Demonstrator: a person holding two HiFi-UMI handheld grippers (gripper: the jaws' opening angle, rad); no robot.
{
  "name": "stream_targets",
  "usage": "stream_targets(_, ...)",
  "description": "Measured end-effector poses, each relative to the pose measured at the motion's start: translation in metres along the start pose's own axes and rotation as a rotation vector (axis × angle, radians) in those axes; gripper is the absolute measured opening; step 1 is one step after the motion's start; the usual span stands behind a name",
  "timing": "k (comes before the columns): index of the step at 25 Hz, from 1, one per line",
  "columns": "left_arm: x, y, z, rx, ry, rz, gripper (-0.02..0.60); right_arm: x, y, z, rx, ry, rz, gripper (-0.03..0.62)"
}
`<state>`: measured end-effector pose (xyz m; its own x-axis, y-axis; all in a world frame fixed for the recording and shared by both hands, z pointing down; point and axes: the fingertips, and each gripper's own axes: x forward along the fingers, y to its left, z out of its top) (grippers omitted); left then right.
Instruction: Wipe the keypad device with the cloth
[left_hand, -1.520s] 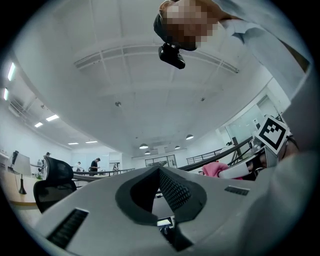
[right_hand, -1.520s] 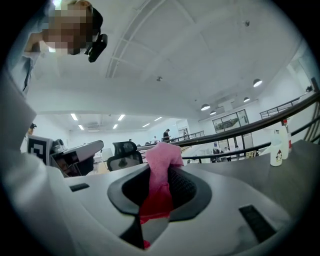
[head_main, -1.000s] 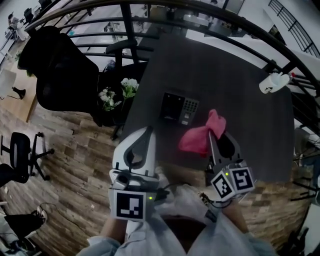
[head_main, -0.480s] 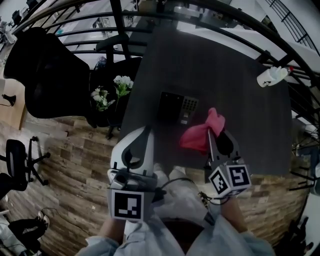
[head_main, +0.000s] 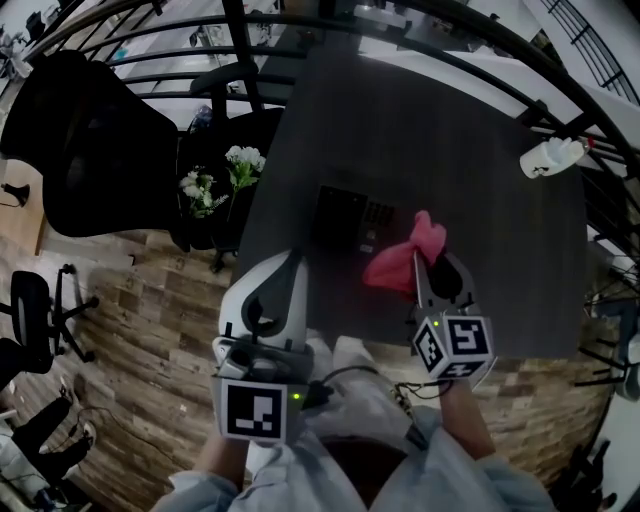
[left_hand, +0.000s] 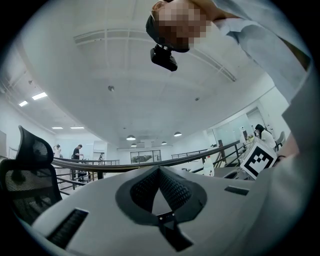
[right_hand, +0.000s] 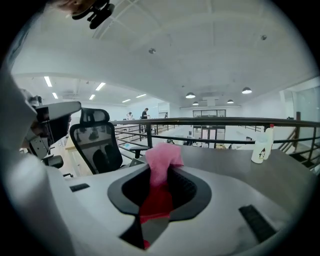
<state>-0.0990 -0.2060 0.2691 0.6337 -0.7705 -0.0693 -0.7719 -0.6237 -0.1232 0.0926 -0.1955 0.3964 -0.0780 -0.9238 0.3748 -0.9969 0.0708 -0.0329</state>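
My right gripper (head_main: 437, 268) fingers pinch the crumpled pink cloth (head_main: 400, 265) just beside the dark rectangular keypad device (head_main: 345, 218) on the grey counter (head_main: 480, 180). Left gripper (head_main: 292, 260) fingers are together, empty. I'd lower the cloth flat and sweep the keys lightly.

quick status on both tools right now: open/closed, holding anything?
Left tool: closed, nothing between its jaws.
Right tool: closed on the pink cloth.

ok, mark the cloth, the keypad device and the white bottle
cloth (head_main: 393, 268): head view, middle of the pink bunch
keypad device (head_main: 342, 215): head view, dark left half
white bottle (head_main: 548, 158): head view, its body
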Motion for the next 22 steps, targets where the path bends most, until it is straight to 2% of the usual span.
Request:
stream_targets(13,-0.006,0.013,-0.011,-0.006,0.050,0.103,0.003,0.059,0.005,-0.019,-0.106,0.079,0.053,0.095)
stream_targets(22,-0.010,0.024,-0.014,-0.016,0.053,0.159,0.003,0.091,0.024,-0.024,-0.149,0.115,0.084,0.095)
